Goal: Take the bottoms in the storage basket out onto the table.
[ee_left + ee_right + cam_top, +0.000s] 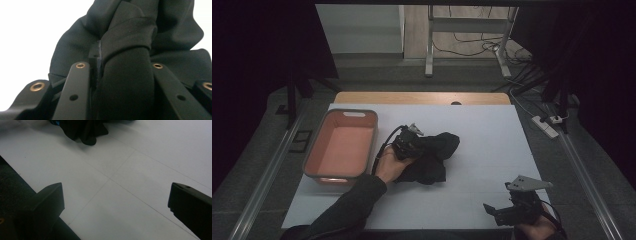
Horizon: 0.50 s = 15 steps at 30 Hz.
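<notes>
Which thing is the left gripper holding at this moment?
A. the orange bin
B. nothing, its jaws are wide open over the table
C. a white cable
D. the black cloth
D: the left gripper has its jaws shut on a fold of the black cloth, beside the orange bin.
</notes>
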Motion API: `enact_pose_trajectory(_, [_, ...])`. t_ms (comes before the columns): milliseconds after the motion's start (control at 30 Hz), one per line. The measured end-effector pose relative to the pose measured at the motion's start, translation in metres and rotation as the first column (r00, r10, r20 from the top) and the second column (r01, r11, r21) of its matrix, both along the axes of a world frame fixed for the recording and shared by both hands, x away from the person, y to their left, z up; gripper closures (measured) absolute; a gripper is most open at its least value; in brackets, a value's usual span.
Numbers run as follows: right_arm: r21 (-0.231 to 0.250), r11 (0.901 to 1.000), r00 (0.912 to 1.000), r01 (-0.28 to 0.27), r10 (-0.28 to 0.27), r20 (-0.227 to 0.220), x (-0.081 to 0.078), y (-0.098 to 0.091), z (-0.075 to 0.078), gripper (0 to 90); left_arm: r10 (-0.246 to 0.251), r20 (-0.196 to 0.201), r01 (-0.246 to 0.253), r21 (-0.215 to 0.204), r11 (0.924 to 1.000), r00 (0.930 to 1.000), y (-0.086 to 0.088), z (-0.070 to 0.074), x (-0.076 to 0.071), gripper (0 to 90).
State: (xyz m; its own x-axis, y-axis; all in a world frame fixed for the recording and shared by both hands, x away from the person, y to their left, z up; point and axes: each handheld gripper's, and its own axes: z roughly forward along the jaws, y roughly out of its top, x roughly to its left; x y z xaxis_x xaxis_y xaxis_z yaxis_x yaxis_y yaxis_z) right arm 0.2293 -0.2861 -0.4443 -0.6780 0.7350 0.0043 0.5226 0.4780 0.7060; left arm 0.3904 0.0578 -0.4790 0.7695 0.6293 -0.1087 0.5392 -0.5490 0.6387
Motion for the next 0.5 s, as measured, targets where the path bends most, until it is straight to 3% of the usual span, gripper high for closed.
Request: enact_pose_trajectory(500, [-0.001,1.0000,1.0000,0.000,0.000,-0.001,0.000,0.000,0.000,0.4,-0.007,-0.049,0.009,0.055,0.9984,0.9988,-0.004,-0.011,0.003,65.5])
